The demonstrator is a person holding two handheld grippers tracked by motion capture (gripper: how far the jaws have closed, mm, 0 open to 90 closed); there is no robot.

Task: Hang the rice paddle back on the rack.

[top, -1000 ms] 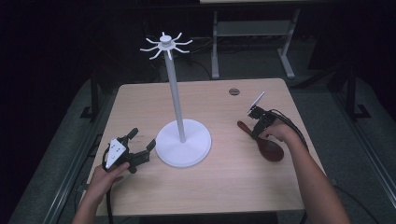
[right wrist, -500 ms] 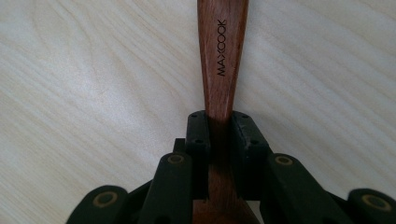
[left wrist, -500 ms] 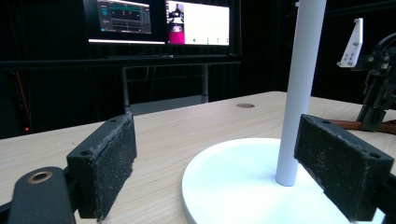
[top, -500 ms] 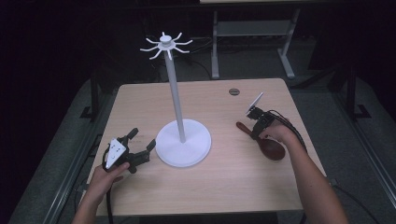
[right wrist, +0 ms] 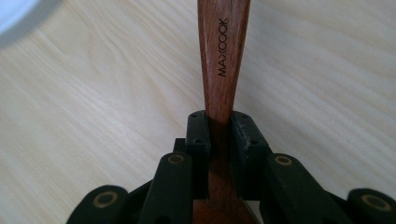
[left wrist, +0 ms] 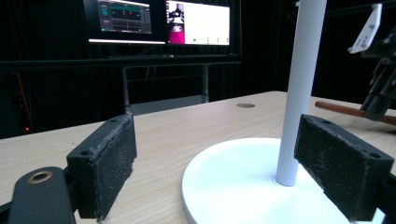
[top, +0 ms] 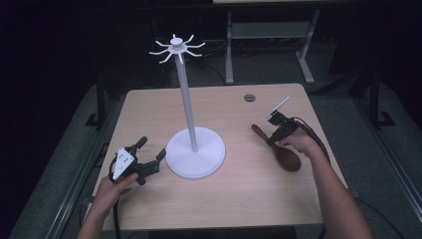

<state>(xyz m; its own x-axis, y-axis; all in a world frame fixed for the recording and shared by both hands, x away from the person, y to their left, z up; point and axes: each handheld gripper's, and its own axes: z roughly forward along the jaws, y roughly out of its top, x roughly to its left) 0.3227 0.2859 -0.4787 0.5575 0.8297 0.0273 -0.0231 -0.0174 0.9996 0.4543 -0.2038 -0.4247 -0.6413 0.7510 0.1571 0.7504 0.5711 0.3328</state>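
Clearly, the right gripper [right wrist: 219, 126] pinches the handle of a brown wooden spoon [right wrist: 223, 56]; its two black jaws are pressed against the handle from both sides. On the handle, just beyond the jaws, the word "MAXCOOK" is printed in dark letters along the wood. No other writing on the spoon can be read.

From the high view, the spoon [top: 283, 152] lies on the right part of the wooden table [top: 239, 199], with its bowl toward the person's side and the end of its handle pointing to the middle of the table. The right gripper [top: 274, 137] holds it at the handle, and the right hand [top: 301, 143] is just behind it. Whether the spoon is touching the table or slightly above it, I cannot tell.

The white stand [top: 191, 144] is in the middle of the table. It has a round base, a thin upright pole and a ring of small hooks on the top.

The left gripper [top: 152, 148] rests near the left edge of the base, and its jaws are spread wide with nothing between them. In the left gripper view the pole [left wrist: 299, 93] rises beyond the open pads [left wrist: 105, 163]. Far behind, two screens [left wrist: 159, 21] are lit, but their text is too small to read.
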